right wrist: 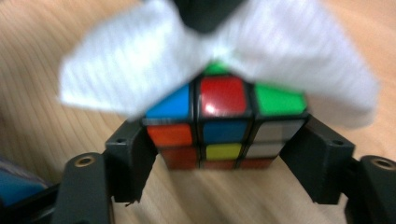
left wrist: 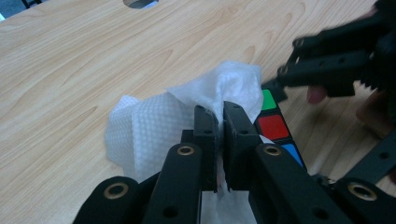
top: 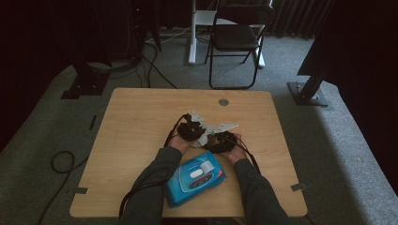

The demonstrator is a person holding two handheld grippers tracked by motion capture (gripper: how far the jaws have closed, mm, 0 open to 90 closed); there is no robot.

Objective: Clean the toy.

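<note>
blue wipes pack [top: 196, 179] on wooden table [top: 136, 126], folding chair [top: 237, 40] behind

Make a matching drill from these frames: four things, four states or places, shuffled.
Things:
1. white textured wipe
2. multicoloured puzzle cube
3. blue wipes pack with a white lid
4. black folding chair

States or places:
A. on the carpet beyond the table
B. pinched in the left gripper
C. between the jaws of the right gripper
D. on the table edge nearest the person, between the forearms

Pairs: 1-B, 2-C, 3-D, 4-A
</note>
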